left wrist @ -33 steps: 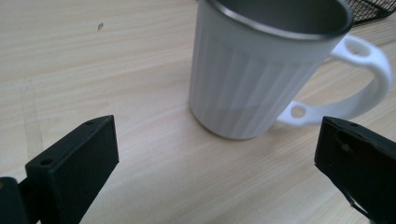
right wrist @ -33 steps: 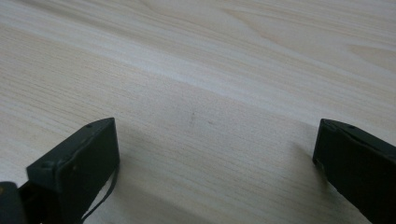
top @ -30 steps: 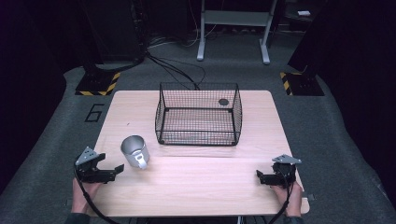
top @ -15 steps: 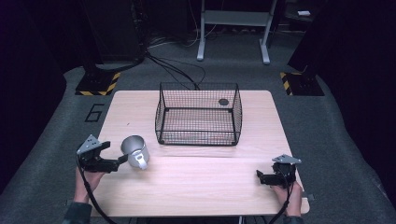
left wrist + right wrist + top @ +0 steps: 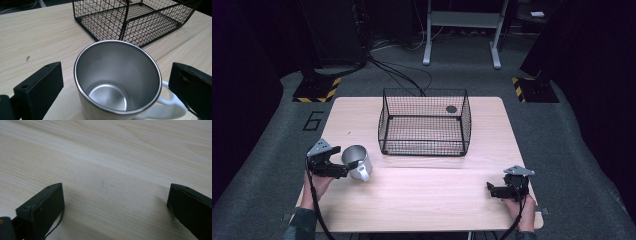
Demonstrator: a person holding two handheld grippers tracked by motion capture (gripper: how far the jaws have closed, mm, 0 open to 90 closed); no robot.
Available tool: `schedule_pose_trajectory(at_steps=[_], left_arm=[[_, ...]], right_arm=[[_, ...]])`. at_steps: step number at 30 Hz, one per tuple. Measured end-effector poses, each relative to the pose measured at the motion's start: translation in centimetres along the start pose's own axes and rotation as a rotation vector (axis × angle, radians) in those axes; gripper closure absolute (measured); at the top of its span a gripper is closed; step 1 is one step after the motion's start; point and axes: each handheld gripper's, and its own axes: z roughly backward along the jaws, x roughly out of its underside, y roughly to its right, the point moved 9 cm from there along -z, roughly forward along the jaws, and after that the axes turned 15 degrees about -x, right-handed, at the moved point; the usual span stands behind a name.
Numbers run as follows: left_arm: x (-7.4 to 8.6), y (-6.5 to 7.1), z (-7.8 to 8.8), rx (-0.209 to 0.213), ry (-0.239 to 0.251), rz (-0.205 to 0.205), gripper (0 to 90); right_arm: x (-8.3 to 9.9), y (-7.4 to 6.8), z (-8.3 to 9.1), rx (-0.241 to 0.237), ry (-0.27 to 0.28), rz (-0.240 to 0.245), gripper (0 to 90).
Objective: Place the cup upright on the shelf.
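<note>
We see our left claw (image 5: 110, 82) spread wide around the shiny steel mug with a white handle (image 5: 117, 82), not touching it, near the light wooden desk's (image 5: 422, 195) left edge. Our right claw (image 5: 115, 207) rests wide apart, empty, near the right edge.

I see a black wire basket (image 5: 424, 124) standing toward the far side of my wooden bench (image 5: 422, 195), with a small dark round disc (image 5: 451, 109) inside near its far right corner. Black cables (image 5: 399, 75) trail across the grey floor (image 5: 572, 150) beyond.
</note>
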Motion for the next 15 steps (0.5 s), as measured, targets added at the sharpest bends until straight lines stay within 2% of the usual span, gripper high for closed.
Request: schedule_pose_trajectory(at_steps=[9,13,15], left_arm=[[0.2,0.4,-1.3,0.022,-0.030,-0.015,0.0],[0.3,0.6,-1.6,0.023,-0.029,-0.012,0.3],[0.4,0.6,-1.7,0.030,-0.037,-0.017,3.4]], right_arm=[[0.0,0.0,0.0,0.000,-0.003,0.005,1.1],[0.0,0.0,0.0,0.000,-0.002,0.005,1.1],[0.0,0.0,0.0,0.000,-0.002,0.005,1.1]])
